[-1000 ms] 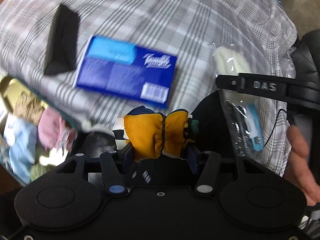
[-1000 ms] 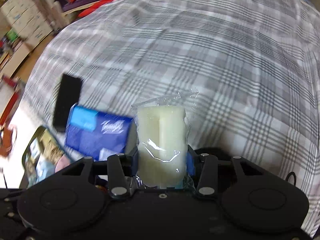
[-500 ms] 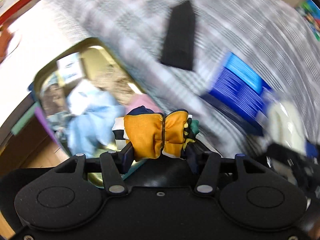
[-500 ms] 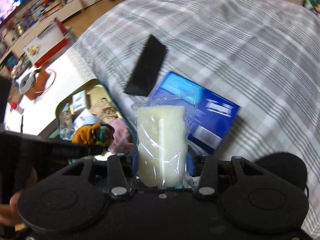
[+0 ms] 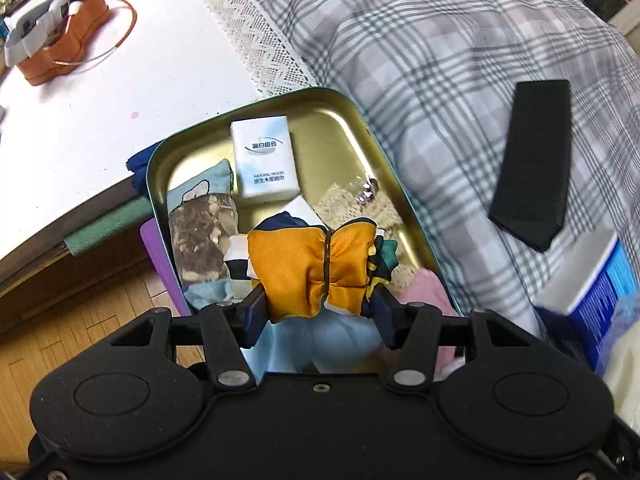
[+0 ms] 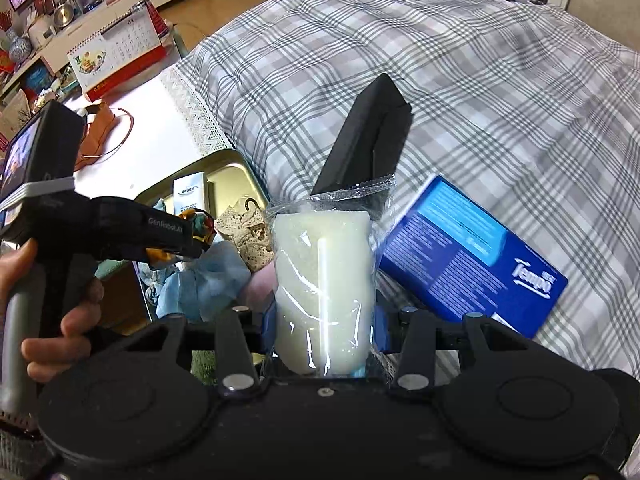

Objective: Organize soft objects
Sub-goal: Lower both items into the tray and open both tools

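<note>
My left gripper (image 5: 318, 314) is shut on a yellow patterned scrunchie (image 5: 316, 270) and hangs over a gold tin tray (image 5: 344, 114) at the bed's edge. The tray holds a white tissue pack (image 5: 264, 158), a patterned sock (image 5: 200, 236), lace cloth, and pink and light blue soft items. My right gripper (image 6: 325, 330) is shut on a pale sponge in clear wrap (image 6: 324, 280), above the tray's near end. In the right wrist view the left gripper (image 6: 188, 244) shows over the tray (image 6: 234, 160), held by a hand.
A black foam block (image 5: 532, 160) and a blue Tempo tissue pack (image 6: 472, 256) lie on the plaid bedspread (image 6: 480, 80) to the right of the tray. A white table (image 5: 100, 100) with an orange case stands to the left. Wooden floor lies below.
Both grippers swung left from over the bed to the tin tray, each keeping its hold. The tray now fills the left wrist view; the tissue pack slid to the right edge.
</note>
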